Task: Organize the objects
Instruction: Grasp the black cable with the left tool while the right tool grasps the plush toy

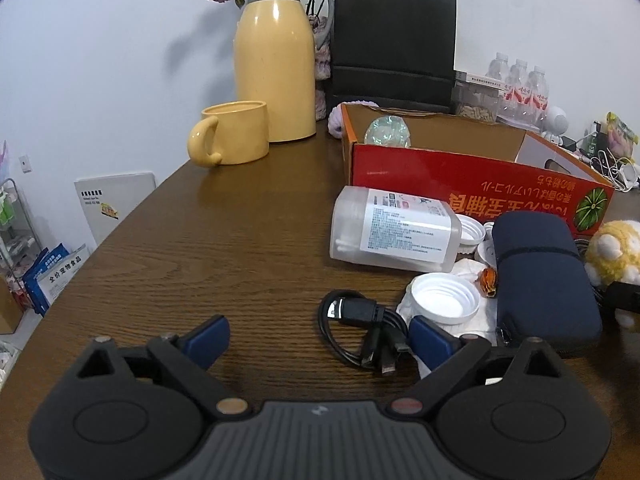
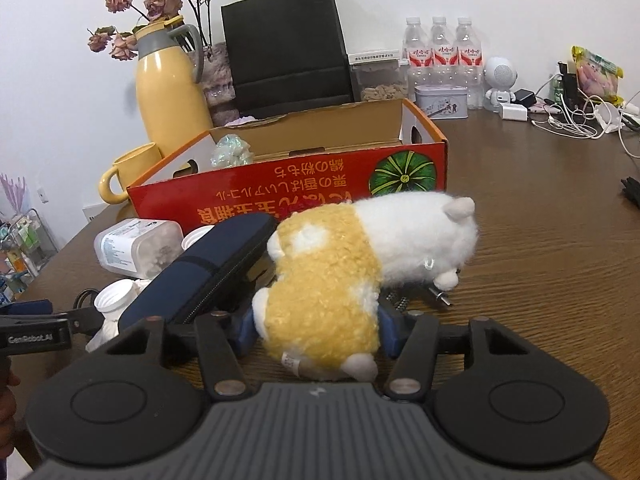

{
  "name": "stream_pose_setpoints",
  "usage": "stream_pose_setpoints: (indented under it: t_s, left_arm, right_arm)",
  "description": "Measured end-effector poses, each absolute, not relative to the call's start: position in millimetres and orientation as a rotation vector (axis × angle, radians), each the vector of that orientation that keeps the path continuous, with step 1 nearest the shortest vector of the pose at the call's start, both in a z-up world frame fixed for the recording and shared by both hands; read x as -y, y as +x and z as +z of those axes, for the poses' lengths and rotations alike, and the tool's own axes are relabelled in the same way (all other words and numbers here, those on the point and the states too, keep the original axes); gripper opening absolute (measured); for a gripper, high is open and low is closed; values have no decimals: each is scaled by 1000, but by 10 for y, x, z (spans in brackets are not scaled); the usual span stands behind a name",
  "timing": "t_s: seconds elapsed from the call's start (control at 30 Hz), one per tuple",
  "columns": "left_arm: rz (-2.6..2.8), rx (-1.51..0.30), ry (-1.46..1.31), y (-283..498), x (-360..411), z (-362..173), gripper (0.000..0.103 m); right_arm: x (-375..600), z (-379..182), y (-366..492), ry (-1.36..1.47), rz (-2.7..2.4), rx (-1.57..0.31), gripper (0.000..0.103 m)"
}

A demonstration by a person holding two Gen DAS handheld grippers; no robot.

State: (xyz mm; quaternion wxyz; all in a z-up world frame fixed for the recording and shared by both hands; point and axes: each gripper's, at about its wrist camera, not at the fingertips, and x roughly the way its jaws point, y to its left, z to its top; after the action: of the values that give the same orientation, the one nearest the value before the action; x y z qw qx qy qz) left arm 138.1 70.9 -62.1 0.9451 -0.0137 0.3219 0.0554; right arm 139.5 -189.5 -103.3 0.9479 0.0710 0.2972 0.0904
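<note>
The right gripper has its blue pads against the yellow rump of the plush toy, which lies on the table in front of the red box. The grasp looks to be the step in hand; next, lift it over the box wall. The left gripper hangs wide open, empty, over the black cable.

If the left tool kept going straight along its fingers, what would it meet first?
Probably the coiled black USB cable, lying just ahead between the open left tool's fingers, toward the right one. Depth is uncertain.
</note>
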Motion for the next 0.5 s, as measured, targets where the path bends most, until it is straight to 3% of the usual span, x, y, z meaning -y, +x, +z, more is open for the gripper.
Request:
stream_pose_setpoints:
  t_s: [0.07, 0.13, 0.2, 0.27, 0.3, 0.5]
  left_arm:
    - [108, -651, -29, 1384, -709, -619, 93]
    - [90, -653, -39, 1382, -715, -625, 79]
    - [72, -652, -45, 1372, -722, -622, 74]
    - [47, -648, -39, 1341, -699, -611, 60]
    - [32, -643, -41, 1320, -689, -603, 45]
    - [33, -627, -45, 1258, -684, -572, 41]
  right_arm:
    - [1903, -1037, 1384, 140, 186, -602, 56]
    - [1907, -1038, 1381, 136, 187, -599, 56]
    - [1905, -1039, 1376, 132, 188, -596, 56]
    - [1911, -1043, 1366, 132, 191, -591, 55]
    - [1917, -1042, 1360, 132, 193, -589, 55]
    - [1941, -1037, 1303, 117, 197, -568, 52]
